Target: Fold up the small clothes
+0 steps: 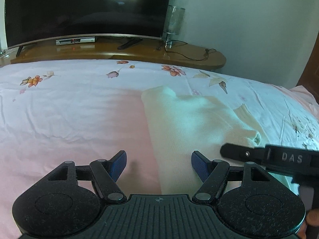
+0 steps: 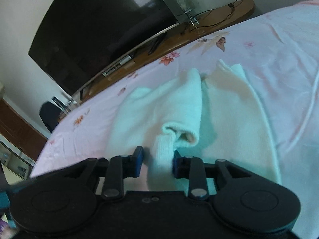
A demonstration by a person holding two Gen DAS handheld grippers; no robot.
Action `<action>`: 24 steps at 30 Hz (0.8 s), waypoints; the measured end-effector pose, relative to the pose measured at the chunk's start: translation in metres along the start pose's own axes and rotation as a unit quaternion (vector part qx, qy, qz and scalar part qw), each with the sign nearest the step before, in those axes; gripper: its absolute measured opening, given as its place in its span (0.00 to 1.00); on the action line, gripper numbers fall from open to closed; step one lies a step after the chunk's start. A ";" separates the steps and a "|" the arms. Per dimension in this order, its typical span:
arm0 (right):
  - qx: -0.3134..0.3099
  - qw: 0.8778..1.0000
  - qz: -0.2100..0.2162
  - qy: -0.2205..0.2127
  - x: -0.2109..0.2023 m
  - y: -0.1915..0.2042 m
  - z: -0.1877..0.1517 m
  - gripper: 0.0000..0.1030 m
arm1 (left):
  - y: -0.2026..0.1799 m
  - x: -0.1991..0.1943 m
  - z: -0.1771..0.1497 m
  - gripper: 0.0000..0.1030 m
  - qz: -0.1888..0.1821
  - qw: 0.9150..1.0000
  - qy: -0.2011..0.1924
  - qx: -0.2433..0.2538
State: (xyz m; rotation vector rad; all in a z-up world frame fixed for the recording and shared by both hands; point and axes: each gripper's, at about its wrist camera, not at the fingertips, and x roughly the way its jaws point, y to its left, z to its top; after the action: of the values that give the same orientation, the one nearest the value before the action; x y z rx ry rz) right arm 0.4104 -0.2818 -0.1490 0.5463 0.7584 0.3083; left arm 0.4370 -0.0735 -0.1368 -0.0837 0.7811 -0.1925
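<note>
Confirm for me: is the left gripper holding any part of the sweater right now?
No. The left gripper stands wide open above the edge of the cream sweater, with nothing between its blue fingers.

The left wrist view looks forward over its own tongs (image 1: pixel 159 164), low above the bed (image 1: pixel 59 115), level, facing straight at the television (image 1: pixel 87 10) on the wooden worktop (image 1: pixel 139 53) beyond the bed's far edge. The cream sweater (image 1: pixel 189 119) lies close, right of the television's line.

The right wrist view sits nearer the bed (image 2: pixel 279 69), rolled so the television (image 2: pixel 95 31) and worktop (image 2: pixel 219 18) slant up to the right. It faces the same way over its tongs (image 2: pixel 157 162), with the sweater (image 2: pixel 159 107) directly ahead and very close.

Both views share the television, worktop, glass lamp (image 1: pixel 175 21) (image 2: pixel 180 2), bed and sweater. The right tongs (image 1: pixel 269 157) also enter the left view's lower right.
</note>
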 end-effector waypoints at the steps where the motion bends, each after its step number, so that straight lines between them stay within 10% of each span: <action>1: -0.004 1.000 -0.003 -0.004 -0.001 0.003 -0.001 0.18 | -0.001 0.001 0.001 0.70 0.000 1.000 0.000 -0.001; 10: -0.089 0.987 -0.089 -0.100 -0.061 0.019 -0.005 0.14 | -0.031 -0.004 0.002 0.70 -0.035 0.999 -0.014 0.022; 24: 0.042 0.996 -0.083 0.009 -0.094 -0.042 -0.040 0.28 | -0.051 0.003 -0.044 0.75 -0.069 0.995 0.067 0.025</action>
State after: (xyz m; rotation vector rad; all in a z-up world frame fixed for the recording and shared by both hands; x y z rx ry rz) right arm 0.3190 -0.3444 -0.1438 0.5573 0.8321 0.1285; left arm 0.4005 -0.1238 -0.1627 -0.0782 0.9044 -0.3510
